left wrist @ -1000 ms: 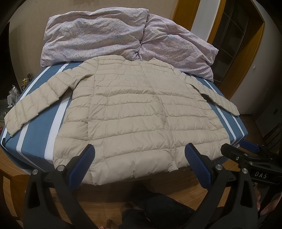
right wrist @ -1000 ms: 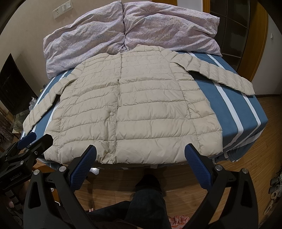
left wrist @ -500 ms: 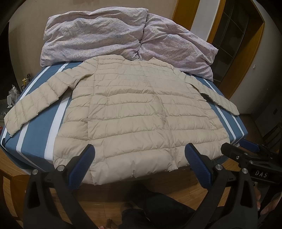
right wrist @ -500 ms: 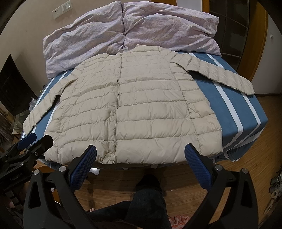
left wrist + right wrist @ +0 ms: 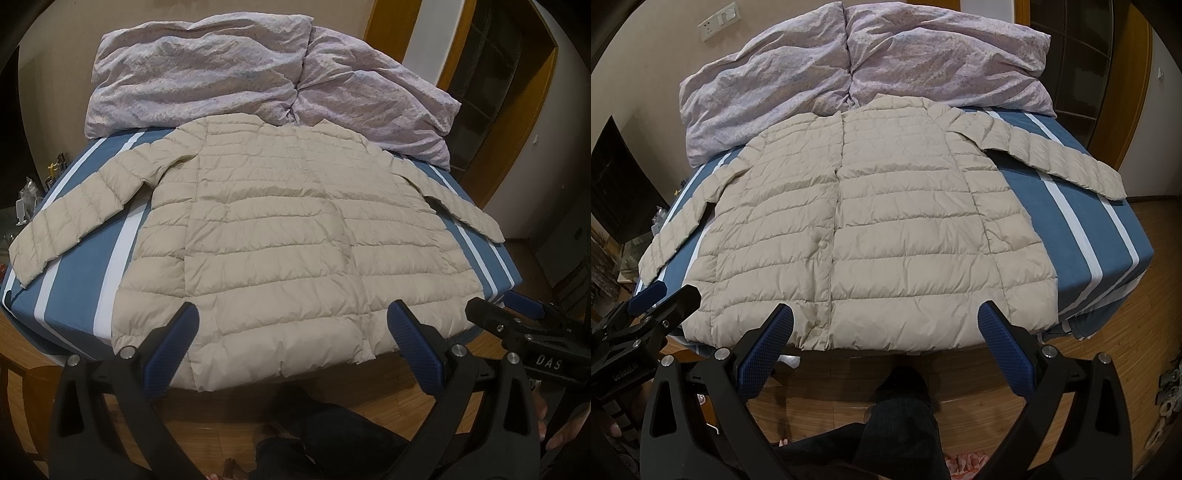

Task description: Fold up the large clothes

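1. A bed (image 5: 1086, 221) with a blue sheet striped in white fills the middle of the room.
2. A crumpled lilac duvet (image 5: 886, 55) lies at the head of the bed.
3. Behind the bed, a beige wall (image 5: 665, 33) carries a white socket plate (image 5: 718, 22).
4. Wooden floor (image 5: 1108, 373) surrounds the bed's foot.
5. An orange-brown wooden door frame (image 5: 517, 122) stands right of the bed.

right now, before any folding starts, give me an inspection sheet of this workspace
surface: bed, blue sheet with white stripes
job's things: beige puffer jacket lying flat, front up, both sleeves spread outward
clutter: lilac duvet bunched at the bed's head, touching the collar
grippers: left gripper and right gripper, jaws open, short of the hem, holding nothing
cables: nothing seen
surroundings: wood floor, wall socket, wooden door frame
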Demonstrator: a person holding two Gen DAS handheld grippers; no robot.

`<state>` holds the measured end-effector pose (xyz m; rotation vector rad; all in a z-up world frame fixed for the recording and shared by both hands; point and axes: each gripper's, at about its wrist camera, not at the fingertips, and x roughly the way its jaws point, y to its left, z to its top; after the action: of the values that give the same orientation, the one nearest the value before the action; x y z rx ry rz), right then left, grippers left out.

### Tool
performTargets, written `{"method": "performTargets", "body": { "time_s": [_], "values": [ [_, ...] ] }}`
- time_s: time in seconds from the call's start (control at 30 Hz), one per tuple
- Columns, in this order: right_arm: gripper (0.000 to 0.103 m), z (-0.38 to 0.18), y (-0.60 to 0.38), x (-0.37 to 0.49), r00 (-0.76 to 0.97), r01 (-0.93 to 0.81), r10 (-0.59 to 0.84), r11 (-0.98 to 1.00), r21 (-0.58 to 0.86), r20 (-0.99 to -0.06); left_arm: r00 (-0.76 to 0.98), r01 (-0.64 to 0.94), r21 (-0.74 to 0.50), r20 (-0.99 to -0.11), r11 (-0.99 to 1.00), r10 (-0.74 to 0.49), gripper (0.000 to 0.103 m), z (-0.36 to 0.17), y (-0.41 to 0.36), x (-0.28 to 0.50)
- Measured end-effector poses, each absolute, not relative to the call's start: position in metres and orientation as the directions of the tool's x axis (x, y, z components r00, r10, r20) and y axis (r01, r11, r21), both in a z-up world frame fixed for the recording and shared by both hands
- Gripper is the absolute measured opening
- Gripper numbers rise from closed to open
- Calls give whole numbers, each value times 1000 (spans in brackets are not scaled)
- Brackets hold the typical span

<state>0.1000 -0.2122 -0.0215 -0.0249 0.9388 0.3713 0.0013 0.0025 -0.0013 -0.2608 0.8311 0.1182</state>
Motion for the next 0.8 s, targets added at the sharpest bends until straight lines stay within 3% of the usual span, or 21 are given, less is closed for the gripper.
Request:
{"method": "performTargets", "body": {
  "time_s": [0.37,0.7,0.8],
  "values": [
    [102,-33,-226,156,533,-248,249,960,133,-808,630,-260,-173,-776,950,32,101,-12,24,39],
    [102,-55,-312,282,509,42,151,979,200,-847,597,-261,-115,-799,959,67,101,-20,35,105],
    [94,-69,-351,324,490,160,130,959,235,-862,584,-258,-121,-810,958,55,101,-25,40,123]
  ]
}}
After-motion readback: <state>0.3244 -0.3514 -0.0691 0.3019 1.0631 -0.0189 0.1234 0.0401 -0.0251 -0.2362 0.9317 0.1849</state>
